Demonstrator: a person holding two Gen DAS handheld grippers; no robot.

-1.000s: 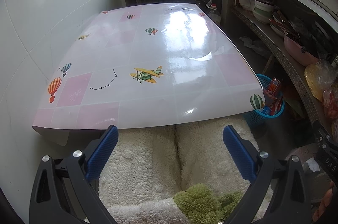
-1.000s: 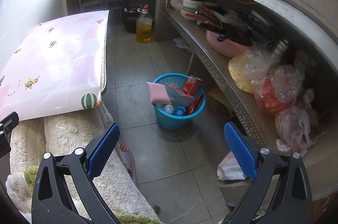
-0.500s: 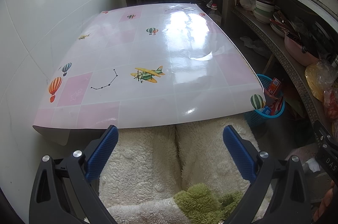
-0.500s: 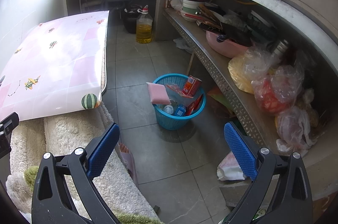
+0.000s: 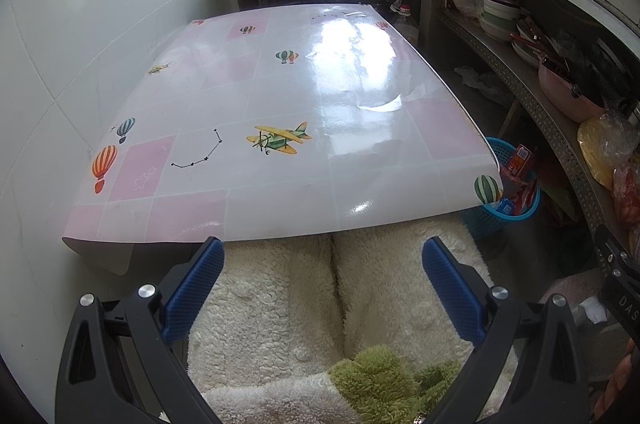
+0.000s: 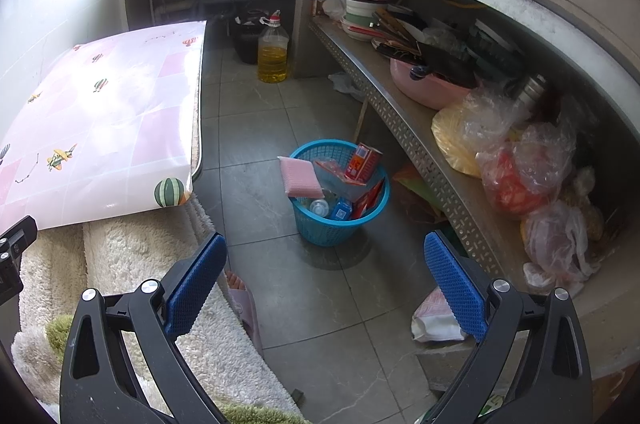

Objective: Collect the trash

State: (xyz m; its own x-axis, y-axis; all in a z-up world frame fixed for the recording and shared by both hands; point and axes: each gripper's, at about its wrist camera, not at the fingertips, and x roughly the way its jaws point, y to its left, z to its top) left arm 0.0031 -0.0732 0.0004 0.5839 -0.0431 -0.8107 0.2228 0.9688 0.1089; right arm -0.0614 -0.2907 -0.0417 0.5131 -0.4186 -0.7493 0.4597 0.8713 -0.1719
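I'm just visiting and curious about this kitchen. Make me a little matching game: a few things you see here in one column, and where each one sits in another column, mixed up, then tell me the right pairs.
Things:
1. pink sponge
2. oil bottle
3. pink basin
4. white packet

Places:
A. on the metal shelf, among the dishes
B. on the floor tiles, beside the right gripper
C. leaning over the rim of the blue basket
D. standing on the floor past the far end of the table

Pairs: 1-C, 2-D, 3-A, 4-B
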